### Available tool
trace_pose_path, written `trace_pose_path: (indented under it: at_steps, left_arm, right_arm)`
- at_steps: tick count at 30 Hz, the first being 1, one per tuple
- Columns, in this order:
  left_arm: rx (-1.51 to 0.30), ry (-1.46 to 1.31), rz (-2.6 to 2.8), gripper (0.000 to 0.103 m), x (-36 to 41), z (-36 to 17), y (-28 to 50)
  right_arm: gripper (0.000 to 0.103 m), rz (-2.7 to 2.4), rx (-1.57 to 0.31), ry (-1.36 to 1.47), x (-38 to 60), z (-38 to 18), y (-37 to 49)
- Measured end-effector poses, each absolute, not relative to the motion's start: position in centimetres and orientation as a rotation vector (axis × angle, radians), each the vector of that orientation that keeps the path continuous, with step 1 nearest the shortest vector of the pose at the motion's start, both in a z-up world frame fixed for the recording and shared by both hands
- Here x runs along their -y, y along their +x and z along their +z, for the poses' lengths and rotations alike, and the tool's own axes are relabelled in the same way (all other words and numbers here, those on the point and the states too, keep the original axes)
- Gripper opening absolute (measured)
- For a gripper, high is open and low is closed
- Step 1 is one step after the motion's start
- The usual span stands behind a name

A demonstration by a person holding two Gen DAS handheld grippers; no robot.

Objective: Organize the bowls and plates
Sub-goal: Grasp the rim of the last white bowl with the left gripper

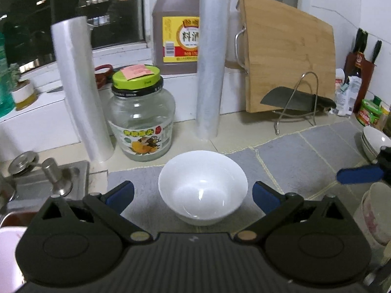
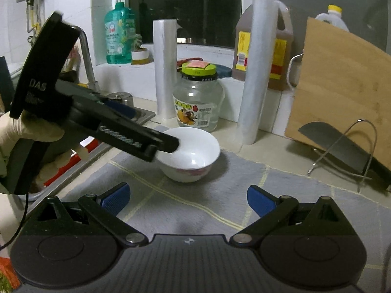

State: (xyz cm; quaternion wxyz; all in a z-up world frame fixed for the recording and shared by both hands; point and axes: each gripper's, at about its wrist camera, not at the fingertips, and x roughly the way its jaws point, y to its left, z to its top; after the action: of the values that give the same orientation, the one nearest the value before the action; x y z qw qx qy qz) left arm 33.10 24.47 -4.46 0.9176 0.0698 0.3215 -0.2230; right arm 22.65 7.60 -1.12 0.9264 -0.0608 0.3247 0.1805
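A white bowl [image 1: 202, 188] stands upright on a grey mat [image 1: 305, 151]. My left gripper [image 1: 193, 195] is open, and the bowl sits between its blue pads [image 1: 122, 194] without touching them. In the right wrist view the same bowl [image 2: 195, 153] shows a pink pattern low on its outside, and one left finger [image 2: 168, 144] overlaps its left rim. My right gripper [image 2: 188, 199] hangs open and empty over the mat [image 2: 220, 202], short of the bowl. A stack of white bowls [image 1: 374, 139] sits at the far right.
Behind the bowl stand a glass jar [image 1: 141, 117], two plastic rolls [image 1: 210, 73], a brown jug [image 1: 178, 29] and a cutting board [image 1: 288, 58] with a cleaver [image 1: 293, 100] on a wire rack. The sink [image 1: 36, 188] lies left. A patterned cup [image 1: 376, 217] is near right. A gloved hand [image 2: 24, 129] holds the left gripper.
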Motion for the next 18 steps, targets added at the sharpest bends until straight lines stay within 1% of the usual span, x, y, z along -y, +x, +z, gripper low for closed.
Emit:
trace_pose_path:
  at_steps: [14,18]
  left_arm:
    - [-0.715,0.152,-0.535,0.102,-24.5,-6.2,37.6]
    - [-0.731,0.146,-0.571,0.099,-24.3,-6.7,38.9]
  right_arm:
    - [0.103,0.295,-0.719,-0.106,-10.7,-4.1,27.1]
    - [0.103,0.284,-0.737,-0.109,-10.8,-4.9,28.3]
